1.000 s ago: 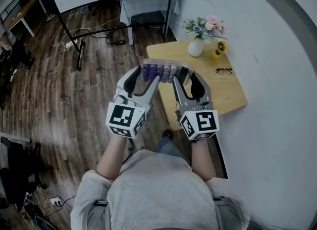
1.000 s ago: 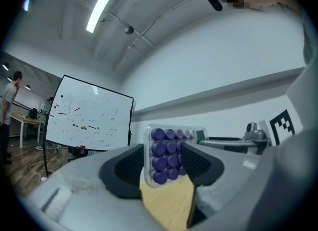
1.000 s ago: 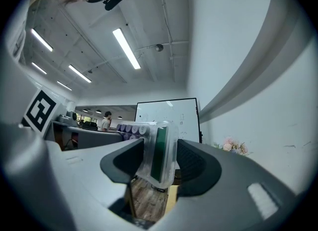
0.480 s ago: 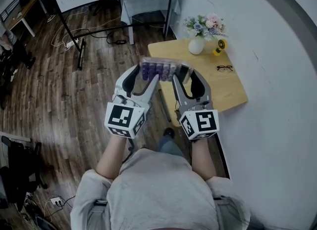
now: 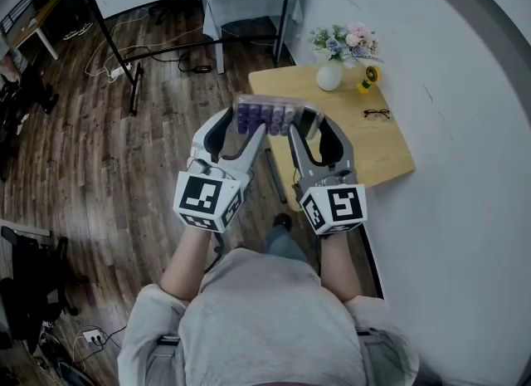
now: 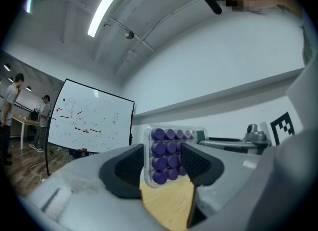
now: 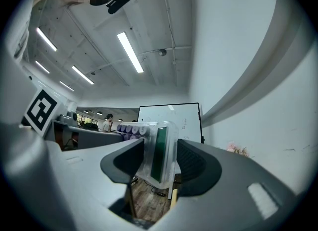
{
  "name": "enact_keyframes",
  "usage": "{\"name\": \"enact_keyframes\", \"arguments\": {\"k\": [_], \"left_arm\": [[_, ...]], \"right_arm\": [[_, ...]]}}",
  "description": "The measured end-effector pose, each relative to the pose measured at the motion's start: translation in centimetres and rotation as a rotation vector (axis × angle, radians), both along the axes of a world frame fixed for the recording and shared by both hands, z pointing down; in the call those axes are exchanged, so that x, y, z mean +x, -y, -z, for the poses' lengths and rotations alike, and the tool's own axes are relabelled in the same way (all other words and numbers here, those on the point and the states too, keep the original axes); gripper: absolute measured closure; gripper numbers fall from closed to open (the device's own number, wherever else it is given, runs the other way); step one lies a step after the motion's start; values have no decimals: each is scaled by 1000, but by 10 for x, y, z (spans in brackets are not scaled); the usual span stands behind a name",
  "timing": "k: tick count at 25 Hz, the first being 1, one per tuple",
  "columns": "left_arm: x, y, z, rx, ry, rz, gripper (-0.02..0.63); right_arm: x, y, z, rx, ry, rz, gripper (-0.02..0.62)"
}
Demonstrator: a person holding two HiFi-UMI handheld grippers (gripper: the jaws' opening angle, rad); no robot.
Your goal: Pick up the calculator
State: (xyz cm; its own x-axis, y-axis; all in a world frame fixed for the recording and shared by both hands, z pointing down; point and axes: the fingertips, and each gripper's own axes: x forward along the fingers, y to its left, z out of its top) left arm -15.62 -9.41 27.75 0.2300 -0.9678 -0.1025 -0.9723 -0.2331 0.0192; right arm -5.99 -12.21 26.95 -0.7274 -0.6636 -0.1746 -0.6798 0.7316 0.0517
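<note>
While I look down, the calculator (image 5: pixel 270 117) is up in the air between my two grippers, above the near end of the wooden table (image 5: pixel 377 153). My left gripper (image 6: pixel 163 161) squeezes the end with the purple buttons. My right gripper (image 7: pixel 159 161) squeezes the end with the green screen.

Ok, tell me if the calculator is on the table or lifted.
Lifted: left gripper and right gripper each clamp one end of the calculator, off the table.

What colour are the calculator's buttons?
Purple round buttons on the clear-cased calculator, best in the left gripper view.
</note>
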Motion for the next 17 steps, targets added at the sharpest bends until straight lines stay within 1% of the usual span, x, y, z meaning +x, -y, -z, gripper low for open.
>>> {"name": "enact_keyframes", "arguments": {"k": [17], "left_arm": [[-8,-3,1,5,-6,3,370]], "right_arm": [[-8,-3,2,13,-5,3,394]]}}
